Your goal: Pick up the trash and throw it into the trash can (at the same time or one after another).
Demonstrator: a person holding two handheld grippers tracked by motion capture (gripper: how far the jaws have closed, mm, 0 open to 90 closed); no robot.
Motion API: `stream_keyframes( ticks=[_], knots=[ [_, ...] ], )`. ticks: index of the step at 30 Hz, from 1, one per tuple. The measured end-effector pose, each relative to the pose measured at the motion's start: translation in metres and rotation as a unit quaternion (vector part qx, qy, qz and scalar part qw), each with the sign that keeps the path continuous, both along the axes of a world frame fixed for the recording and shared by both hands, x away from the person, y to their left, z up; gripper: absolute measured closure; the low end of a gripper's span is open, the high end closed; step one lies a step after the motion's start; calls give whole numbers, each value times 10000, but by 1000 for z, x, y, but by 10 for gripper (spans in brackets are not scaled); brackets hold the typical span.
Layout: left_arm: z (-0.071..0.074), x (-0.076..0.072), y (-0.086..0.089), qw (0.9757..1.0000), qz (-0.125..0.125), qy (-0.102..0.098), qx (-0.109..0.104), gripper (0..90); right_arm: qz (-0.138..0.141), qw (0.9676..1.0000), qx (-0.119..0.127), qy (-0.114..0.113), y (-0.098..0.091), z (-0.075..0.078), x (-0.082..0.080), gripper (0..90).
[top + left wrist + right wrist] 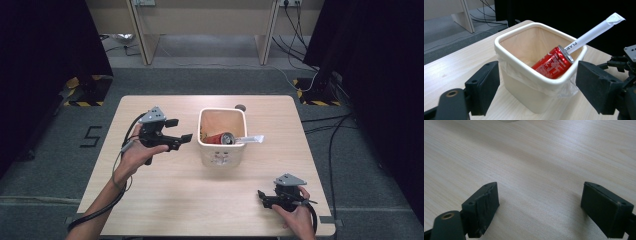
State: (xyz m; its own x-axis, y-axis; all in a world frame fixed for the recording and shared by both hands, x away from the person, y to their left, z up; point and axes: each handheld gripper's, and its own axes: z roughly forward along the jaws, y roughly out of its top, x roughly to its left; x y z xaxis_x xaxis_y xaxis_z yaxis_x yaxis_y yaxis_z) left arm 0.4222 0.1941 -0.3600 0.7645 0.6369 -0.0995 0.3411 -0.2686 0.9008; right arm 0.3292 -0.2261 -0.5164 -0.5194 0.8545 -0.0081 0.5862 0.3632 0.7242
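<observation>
A person's left gripper (181, 130), jaws spread and empty, hovers just beside a lined cream bin (221, 153) holding a tilted red soda can (220, 138) and a wrapped straw (250, 139) poking over the rim. The right gripper (262, 196), also spread, rests near the table (165, 200) edge. A clean approach likely means squaring both jaws around the bin's wall before closing.
</observation>
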Motion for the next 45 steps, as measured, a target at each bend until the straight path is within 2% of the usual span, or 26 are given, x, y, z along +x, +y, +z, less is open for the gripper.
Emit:
stream_keyframes(
  ticks=[5,17,29,45],
  knots=[
    [-7,-9,6,10000,11,-23,35,192,5,10000,-4,7,0,0,0,151],
    [-38,-28,16,9998,41,74,-184,168,12,10000,-9,7,0,0,0,151],
    [-62,-40,23,9999,105,116,-40,153,11,10000,-9,8,0,0,0,151],
    [-91,-49,34,9994,199,265,-115,153,9,10000,-10,6,0,0,0,151]
  ],
)
